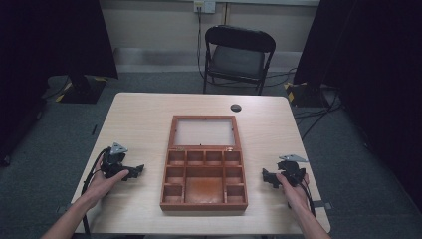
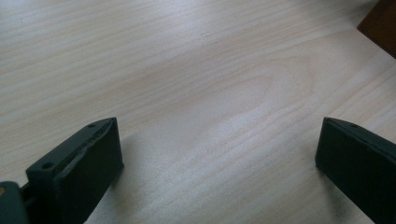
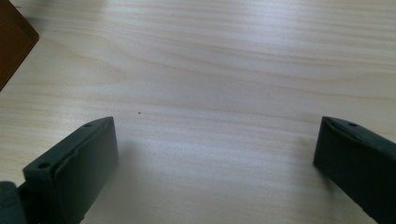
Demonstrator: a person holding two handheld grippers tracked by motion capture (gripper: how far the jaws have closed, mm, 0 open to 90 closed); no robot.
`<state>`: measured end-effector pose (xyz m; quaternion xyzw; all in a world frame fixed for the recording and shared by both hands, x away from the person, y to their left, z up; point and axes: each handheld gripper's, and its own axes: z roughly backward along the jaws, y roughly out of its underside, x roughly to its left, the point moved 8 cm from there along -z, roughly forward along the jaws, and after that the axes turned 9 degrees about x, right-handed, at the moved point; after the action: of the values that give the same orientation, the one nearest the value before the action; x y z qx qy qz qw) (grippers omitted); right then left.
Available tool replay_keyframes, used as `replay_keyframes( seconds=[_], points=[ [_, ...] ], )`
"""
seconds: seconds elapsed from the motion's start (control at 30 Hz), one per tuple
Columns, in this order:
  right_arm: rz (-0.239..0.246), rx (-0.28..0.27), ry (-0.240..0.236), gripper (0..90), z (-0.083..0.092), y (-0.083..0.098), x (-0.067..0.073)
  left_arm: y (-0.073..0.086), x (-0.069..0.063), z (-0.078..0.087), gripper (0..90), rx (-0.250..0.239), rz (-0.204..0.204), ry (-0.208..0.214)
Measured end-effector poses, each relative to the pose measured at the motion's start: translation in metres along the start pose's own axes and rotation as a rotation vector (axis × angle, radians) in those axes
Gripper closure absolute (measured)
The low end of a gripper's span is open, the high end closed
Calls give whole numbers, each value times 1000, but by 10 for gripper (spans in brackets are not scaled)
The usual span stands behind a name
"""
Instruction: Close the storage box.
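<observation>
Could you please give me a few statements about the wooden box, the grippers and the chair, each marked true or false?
1. The wooden box lies open, its lid flat on the table. True.
2. The left gripper is shut on a small object. False: its jaws stand wide apart over bare wood.
3. The right gripper sits right of the box, jaws open. True.
4. The box compartments hold jewellery. False: they look empty.
5. A black chair stands beyond the table's far edge. True.
</observation>
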<state>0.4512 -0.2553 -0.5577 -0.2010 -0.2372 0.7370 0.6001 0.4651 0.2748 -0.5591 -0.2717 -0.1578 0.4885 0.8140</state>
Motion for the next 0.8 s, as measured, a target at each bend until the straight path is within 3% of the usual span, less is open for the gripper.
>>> replay_keyframes(
  seconds=[0.13, 0.2, 0.37, 0.47, 0.6, 0.7, 0.8],
  points=[
    [-4, -2, 5, 0, 0, 0, 0, 0, -2, 2, 5, 18, 11, 16],
    [-3, 6, -2, 14, 1, 0, 1, 0, -1, 3, 32, 15, 9, 5],
    [-4, -8, -12, 162, 6, -2, 1, -1, 1, 7, 175, 6, 25, -1],
    [-3, -18, -15, 148, 8, -5, 1, -2, 1, 8, 169, 7, 20, 3],
    [-5, -30, -58, 148, 11, -9, 7, -6, -2, 11, 181, -11, 24, 25],
    [24, -18, -28, 157, 13, -13, 8, -10, -4, 15, 181, -22, 30, 32],
    [2, -23, -90, 158, 14, -15, 12, -13, -6, 17, 183, -27, 41, 43]
  ],
)
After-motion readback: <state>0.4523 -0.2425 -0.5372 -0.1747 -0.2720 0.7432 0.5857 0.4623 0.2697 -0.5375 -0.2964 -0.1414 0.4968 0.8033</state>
